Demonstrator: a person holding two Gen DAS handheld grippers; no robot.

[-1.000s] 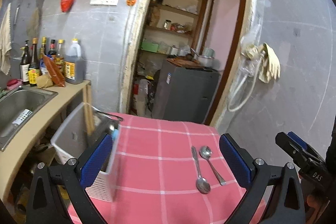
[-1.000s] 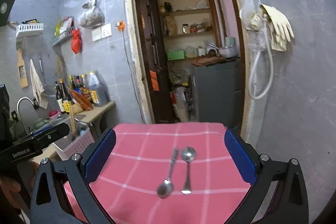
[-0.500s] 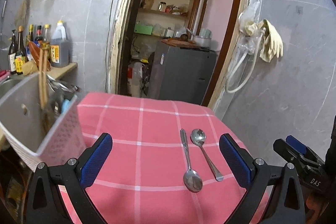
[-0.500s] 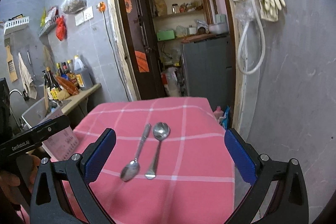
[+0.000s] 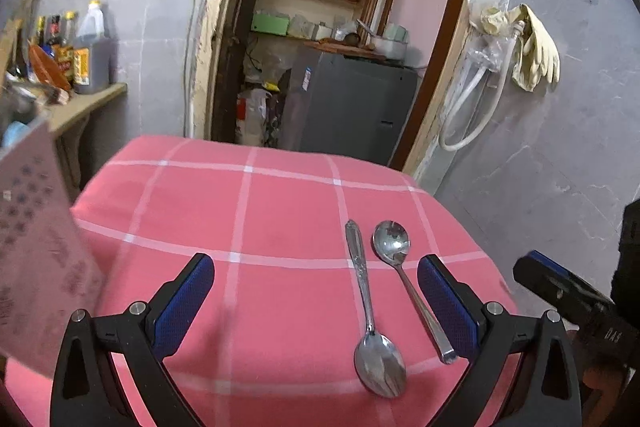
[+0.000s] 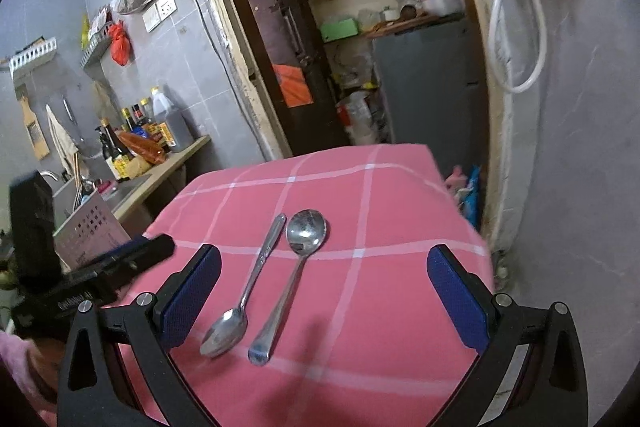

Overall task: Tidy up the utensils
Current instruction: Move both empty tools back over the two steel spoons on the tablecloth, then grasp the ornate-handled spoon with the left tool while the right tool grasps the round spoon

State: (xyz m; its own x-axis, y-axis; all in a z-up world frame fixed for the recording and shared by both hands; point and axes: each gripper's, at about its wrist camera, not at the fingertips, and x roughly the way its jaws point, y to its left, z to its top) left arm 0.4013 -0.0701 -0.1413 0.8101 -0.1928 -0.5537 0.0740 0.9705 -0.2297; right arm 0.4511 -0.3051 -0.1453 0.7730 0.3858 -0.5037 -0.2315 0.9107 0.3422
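- Left hand-held gripper (image 5: 316, 301) and right hand-held gripper (image 6: 324, 291) are both spread wide, holding nothing.
- Both views have swung off the sink side and closed in on the table (image 5: 280, 211), so I'd guess a pickup comes next; the basket (image 5: 36, 239) has slid to the left edge.
- The two spoons (image 5: 374, 303) (image 5: 404, 275) lie side by side right of centre, long axes running near-to-far, bowls at opposite ends.

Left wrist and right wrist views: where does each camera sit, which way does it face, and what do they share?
Left wrist: sits behind the open left tongs, facing across the pink checked tablecloth toward the doorway; the right tongs' tip shows at right.
Right wrist: sits behind the open right tongs, same direction; the left tongs and some pink sleeve show at left.
Shared: two spoons, the perforated basket.
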